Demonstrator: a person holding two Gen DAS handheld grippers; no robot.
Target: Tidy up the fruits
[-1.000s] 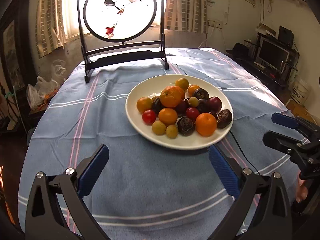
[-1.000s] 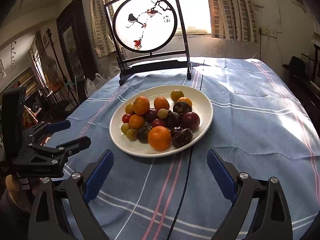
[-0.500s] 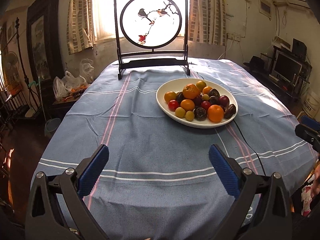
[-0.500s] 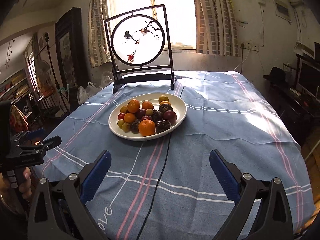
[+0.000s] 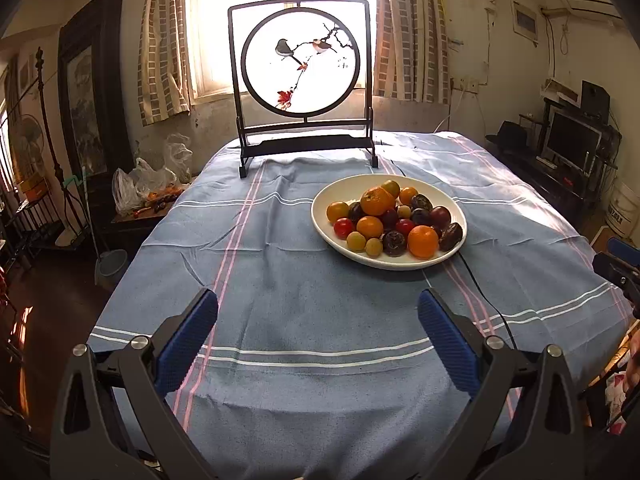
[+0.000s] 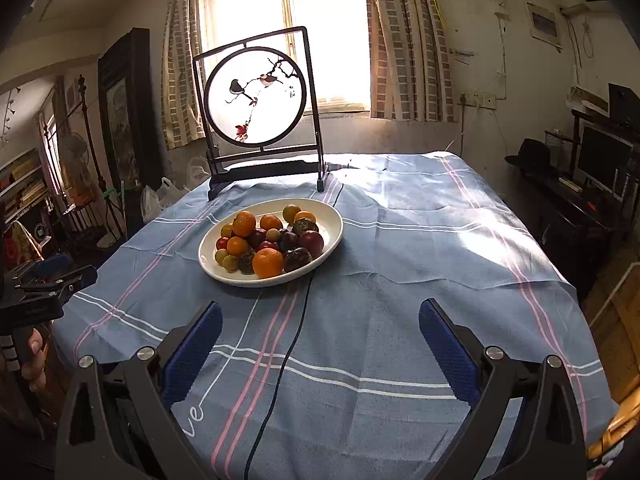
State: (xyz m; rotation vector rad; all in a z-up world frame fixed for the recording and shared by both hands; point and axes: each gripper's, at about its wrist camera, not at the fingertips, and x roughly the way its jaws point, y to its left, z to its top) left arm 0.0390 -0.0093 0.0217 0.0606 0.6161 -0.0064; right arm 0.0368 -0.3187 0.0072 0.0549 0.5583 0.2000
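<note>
The left gripper (image 5: pixel 318 330) hangs above the near edge of the table (image 5: pixel 280 280), its blue fingers spread wide with nothing between them. The right gripper (image 6: pixel 320 340) is also wide apart and empty, above the near edge further to the right. The fruits (image 5: pixel 390 218) lie heaped on a white plate (image 5: pixel 320 216) about mid-table, well apart from both grippers: ahead and to the right of the left one, ahead and to the left of the right one. The heap holds oranges, small red and yellow-green fruits and dark purple ones. A black cable (image 6: pixel 296 340) runs from under the plate's near rim across the blue striped cloth (image 6: pixel 400 260) to the near edge, passing between the right gripper's fingers. A framed round bird screen (image 5: pixel 302 60) stands upright at the far edge, behind the plate.
</note>
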